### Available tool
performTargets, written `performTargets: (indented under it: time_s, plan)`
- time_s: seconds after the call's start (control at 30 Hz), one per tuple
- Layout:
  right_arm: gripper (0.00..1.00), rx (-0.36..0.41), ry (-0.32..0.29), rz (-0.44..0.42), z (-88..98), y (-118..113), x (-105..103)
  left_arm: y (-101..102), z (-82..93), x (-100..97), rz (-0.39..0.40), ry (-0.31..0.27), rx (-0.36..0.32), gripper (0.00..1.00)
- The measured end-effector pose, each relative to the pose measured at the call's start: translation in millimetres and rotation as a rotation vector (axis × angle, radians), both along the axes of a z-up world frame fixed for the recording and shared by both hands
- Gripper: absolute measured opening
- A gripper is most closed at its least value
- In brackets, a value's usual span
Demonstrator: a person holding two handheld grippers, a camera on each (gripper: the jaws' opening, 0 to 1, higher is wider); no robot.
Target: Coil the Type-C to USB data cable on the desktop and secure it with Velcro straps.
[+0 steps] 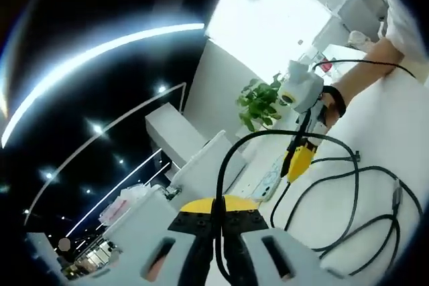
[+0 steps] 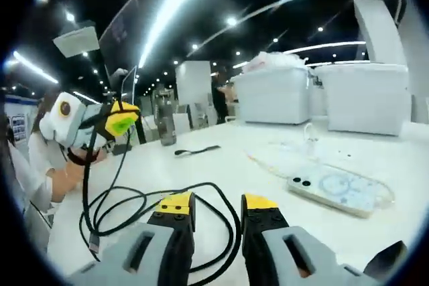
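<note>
Left gripper (image 1: 218, 232) clamps the black cable (image 1: 348, 185), which trails toward two o'clock across the desk (image 1: 402, 132); right gripper (image 2: 218, 216), jaws apart, hovers over its loops

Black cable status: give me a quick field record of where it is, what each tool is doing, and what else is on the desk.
cable: black data cable lying in loose loops on the white desktop, not yet strapped
left tool: shut on the cable, holding a strand raised off the desk
right tool: jaws apart, just over the loops, gripping nothing
strap: dark strip, likely the Velcro strap, lying apart from the cable, farther back
other: phone to the right of the loops
</note>
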State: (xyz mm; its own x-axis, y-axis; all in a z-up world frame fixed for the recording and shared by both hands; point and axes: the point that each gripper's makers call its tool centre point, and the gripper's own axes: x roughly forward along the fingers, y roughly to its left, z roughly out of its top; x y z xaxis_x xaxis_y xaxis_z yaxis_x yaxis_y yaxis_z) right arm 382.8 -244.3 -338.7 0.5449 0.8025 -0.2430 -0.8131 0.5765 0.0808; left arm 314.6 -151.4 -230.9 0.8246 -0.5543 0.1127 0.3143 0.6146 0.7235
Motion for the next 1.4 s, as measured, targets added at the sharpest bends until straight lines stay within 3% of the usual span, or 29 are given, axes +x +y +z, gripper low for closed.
performTargets:
  time_s: [0.1,0.17,0.3,0.4,0.47,0.53,0.57,0.73,0.83,0.93,1.03,1.17,1.27,1.4]
  plan:
    - [0.17,-0.068,0.024,-0.045,-14.9,-5.3,6.9,0.5,2.5,-1.6,-0.004,-0.004,-0.007,0.04]
    - [0.06,-0.062,0.019,-0.062,-14.6,-7.6,9.9,0.2,2.3,-1.9,-0.008,-0.001,-0.011,0.04]
    - [0.07,-0.082,-0.005,-0.062,-12.0,-9.2,9.5,1.4,2.6,-1.1,-0.001,-0.003,-0.013,0.04]
    - [0.19,-0.069,0.018,-0.054,-12.8,-7.6,8.5,-1.1,2.6,-3.2,-0.011,-0.003,-0.011,0.04]
    - [0.17,-0.092,0.022,-0.055,-18.0,-6.7,7.9,-3.3,2.9,-5.1,-0.010,-0.014,-0.001,0.04]
    - [0.06,-0.148,0.001,-0.079,-23.1,-10.9,11.1,-4.7,4.5,-6.6,-0.016,-0.023,0.000,0.04]
    - [0.05,-0.137,-0.031,-0.077,-19.0,-9.6,11.0,-5.3,4.4,-6.8,-0.018,-0.022,0.001,0.04]
    - [0.03,-0.051,-0.079,-0.066,10.6,-3.8,2.6,-6.4,-0.7,-3.2,-0.020,0.005,-0.008,0.04]
    - [0.03,0.040,-0.189,-0.078,45.5,0.0,-6.7,-6.3,-8.7,1.6,-0.028,0.070,-0.035,0.04]
    - [0.02,0.112,-0.286,-0.032,75.9,9.0,-27.1,-1.1,-9.5,7.0,-0.001,0.070,-0.049,0.04]
    - [0.02,0.122,-0.392,0.004,95.6,15.9,-43.6,1.9,-10.2,8.9,0.002,0.082,-0.073,0.05]
    - [0.02,0.167,-0.397,0.068,102.3,23.3,-56.8,4.2,-10.9,11.4,0.007,0.074,-0.083,0.05]
    - [0.02,0.154,-0.397,0.081,99.5,25.8,-58.3,8.0,-10.1,13.9,0.036,0.049,-0.075,0.07]
    - [0.02,0.174,-0.393,0.126,99.0,31.1,-65.3,10.5,-11.6,16.0,0.043,0.059,-0.093,0.09]
